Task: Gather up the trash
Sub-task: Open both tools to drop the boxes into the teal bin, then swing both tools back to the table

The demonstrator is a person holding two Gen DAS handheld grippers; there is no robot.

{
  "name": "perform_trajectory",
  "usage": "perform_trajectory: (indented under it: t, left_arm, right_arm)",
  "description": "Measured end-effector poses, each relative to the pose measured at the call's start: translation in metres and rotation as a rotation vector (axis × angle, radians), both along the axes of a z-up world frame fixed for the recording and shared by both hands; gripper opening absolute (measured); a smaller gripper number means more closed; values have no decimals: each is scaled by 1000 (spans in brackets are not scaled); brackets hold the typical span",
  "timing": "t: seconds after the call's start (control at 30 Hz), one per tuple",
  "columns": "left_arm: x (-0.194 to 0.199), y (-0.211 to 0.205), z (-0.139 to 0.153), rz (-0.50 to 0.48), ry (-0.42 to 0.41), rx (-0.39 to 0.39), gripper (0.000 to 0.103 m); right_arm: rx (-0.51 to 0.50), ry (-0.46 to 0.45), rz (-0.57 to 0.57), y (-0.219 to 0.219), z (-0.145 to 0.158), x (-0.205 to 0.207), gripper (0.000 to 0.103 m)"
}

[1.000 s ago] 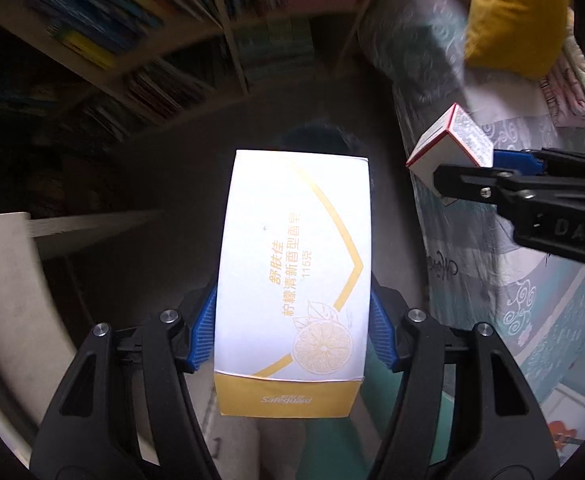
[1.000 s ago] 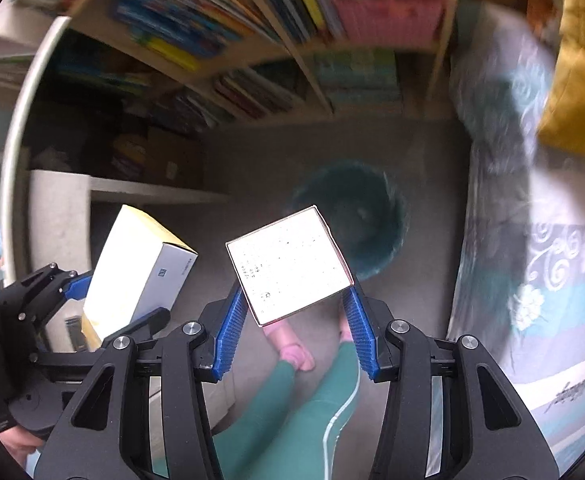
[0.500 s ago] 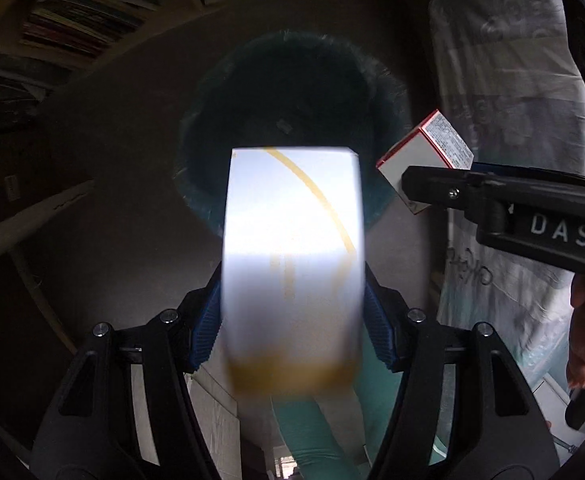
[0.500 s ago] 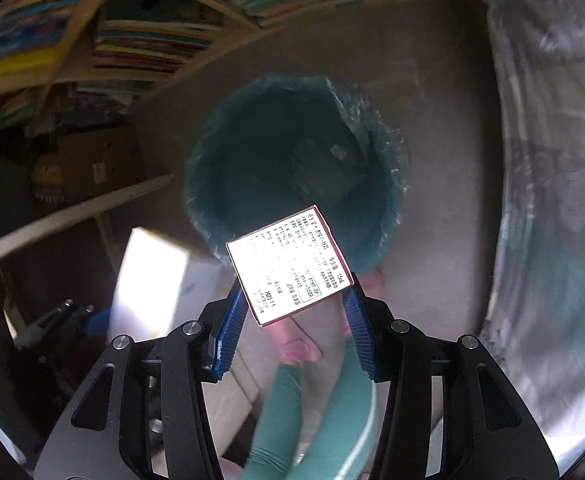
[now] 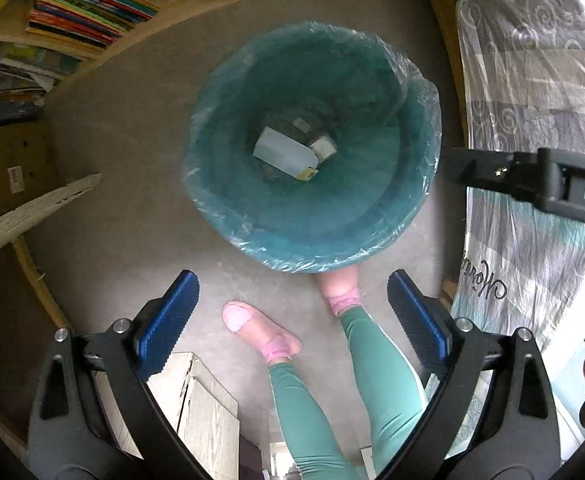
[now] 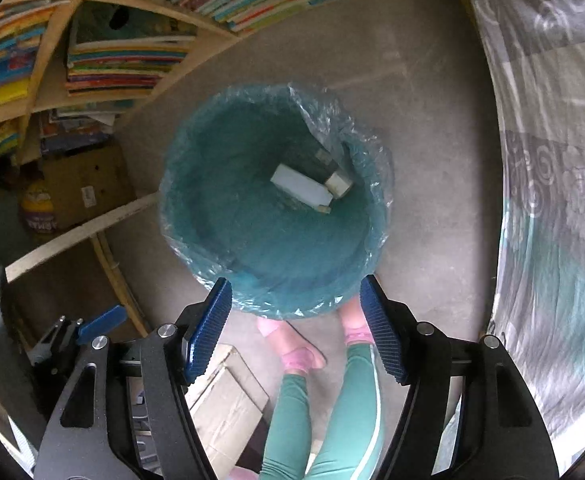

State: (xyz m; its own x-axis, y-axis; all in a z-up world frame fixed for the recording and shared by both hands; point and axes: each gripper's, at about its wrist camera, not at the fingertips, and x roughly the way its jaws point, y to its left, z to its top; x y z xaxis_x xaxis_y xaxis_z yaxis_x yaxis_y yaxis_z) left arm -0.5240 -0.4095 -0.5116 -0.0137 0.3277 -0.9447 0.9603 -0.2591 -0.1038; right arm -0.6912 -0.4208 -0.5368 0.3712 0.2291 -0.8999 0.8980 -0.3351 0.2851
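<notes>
A teal bin [image 5: 220, 184] lined with a clear bag stands on the floor below both grippers. At its bottom lie a long white box [image 5: 282, 153] and a small white box [image 5: 323, 147]; the right wrist view shows the same long white box [image 6: 301, 189] and small box [image 6: 338, 183] inside the bin [image 6: 196, 224]. My left gripper [image 5: 292, 304] hangs above the bin's near rim, jaws opening wide with nothing between them. My right gripper [image 6: 295, 312] also hovers over the near rim, jaws opening and bare.
A bookshelf [image 6: 124, 52] full of books curves behind the bin. A bed with a patterned cover [image 5: 532, 100] runs along the right. The person's legs in green trousers [image 5: 376, 376] and pink slippers stand near the bin. A cardboard box [image 6: 84, 188] sits left.
Both grippers have dropped toward the bin and let go of their boxes. The yellow-and-white box and the small red-edged box now lie at the bottom of the bin.
</notes>
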Motion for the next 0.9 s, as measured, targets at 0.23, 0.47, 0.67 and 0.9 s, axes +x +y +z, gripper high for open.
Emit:
perform_trajectory:
  t: [0.23,0.47,0.67,0.9]
  left_arm:
    - [30,9,75,53,13,-133,93]
    - [87,36,205,156,1,-308,93]
    - [152,74,317,322,2,-450,94]
    - [272,164,411,570,-83,-607,96]
  right_arm:
    - [-127,-21,29,3,68,5,67]
    - [-268,-28,220,17,181,46,70]
    - [-472,-131,492,39,303,133,83]
    - [-670,-339,793,57,419,278,88]
